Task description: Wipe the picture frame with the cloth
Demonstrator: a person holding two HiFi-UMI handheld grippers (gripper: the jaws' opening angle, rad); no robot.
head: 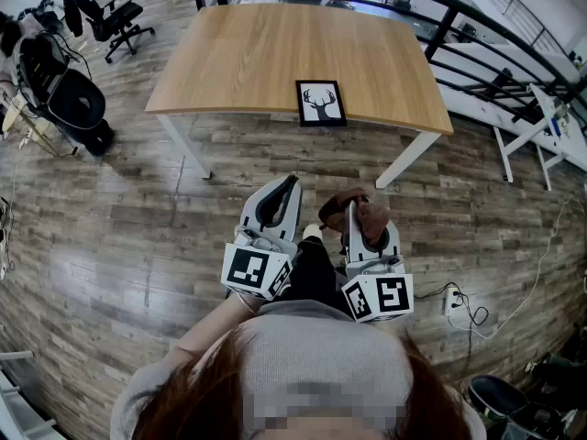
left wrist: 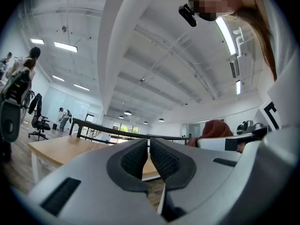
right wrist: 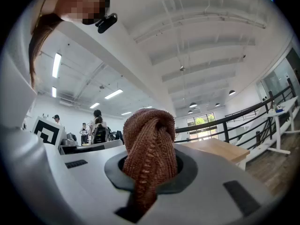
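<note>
Soft knitted cloth point(right wrist: 149, 149) (light, no stiffness) is clamped in right tongs point(head: 354, 223); left tongs point(left wrist: 149, 146) are closed, empty. The picture frame point(head: 321, 103) lies flat at the near edge of the tabletop point(head: 275, 53); both tongs are held well short of the tabletop. The frame is judged light, slidable, fragile if glazed: best steadied at its border. Tabletop is otherwise bare.

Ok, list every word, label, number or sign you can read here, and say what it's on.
No readable words or numbers anywhere.
The frame shows a deer-head print, no text.
The left cube and right cube carry black-and-white square marker patterns, not letters.
The cloth shows no label.
</note>
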